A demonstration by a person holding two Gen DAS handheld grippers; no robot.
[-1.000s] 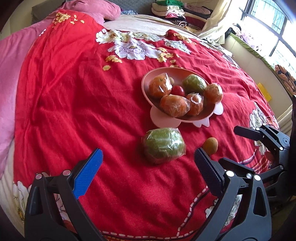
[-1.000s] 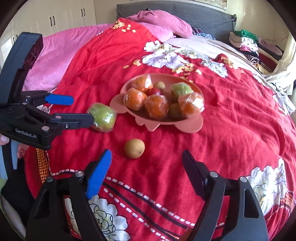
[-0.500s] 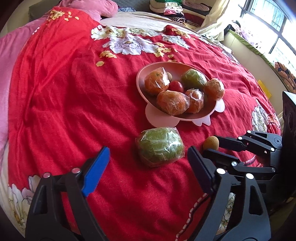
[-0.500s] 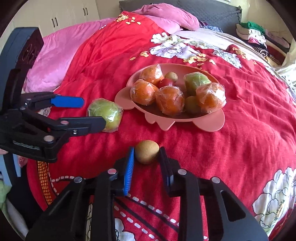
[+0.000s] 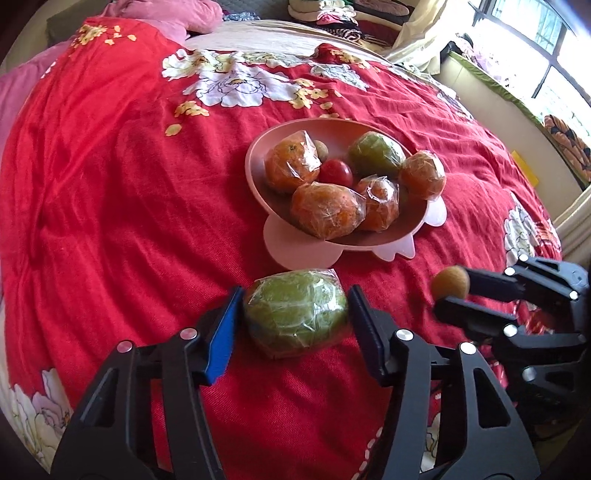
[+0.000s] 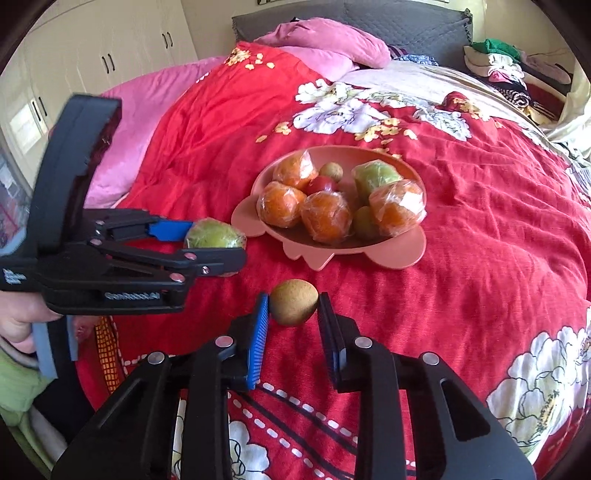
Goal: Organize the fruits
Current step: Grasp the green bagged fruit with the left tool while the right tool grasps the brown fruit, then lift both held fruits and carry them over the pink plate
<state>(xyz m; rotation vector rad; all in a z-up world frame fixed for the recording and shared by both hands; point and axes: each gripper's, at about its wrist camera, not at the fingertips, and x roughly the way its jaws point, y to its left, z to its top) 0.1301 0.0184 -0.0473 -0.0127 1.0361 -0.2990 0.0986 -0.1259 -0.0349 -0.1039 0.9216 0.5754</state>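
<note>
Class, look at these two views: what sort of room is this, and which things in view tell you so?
Most likely a bedroom. The fruit bowl sits on a bed with a red floral quilt, pink pillows lie against a grey padded headboard, and white wardrobe doors line the wall.

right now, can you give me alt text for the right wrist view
The right gripper pinches a small brown fruit over a red floral bedspread. Beyond, a pink dish holds wrapped fruit; at left, the left gripper flanks a wrapped green fruit.
</note>
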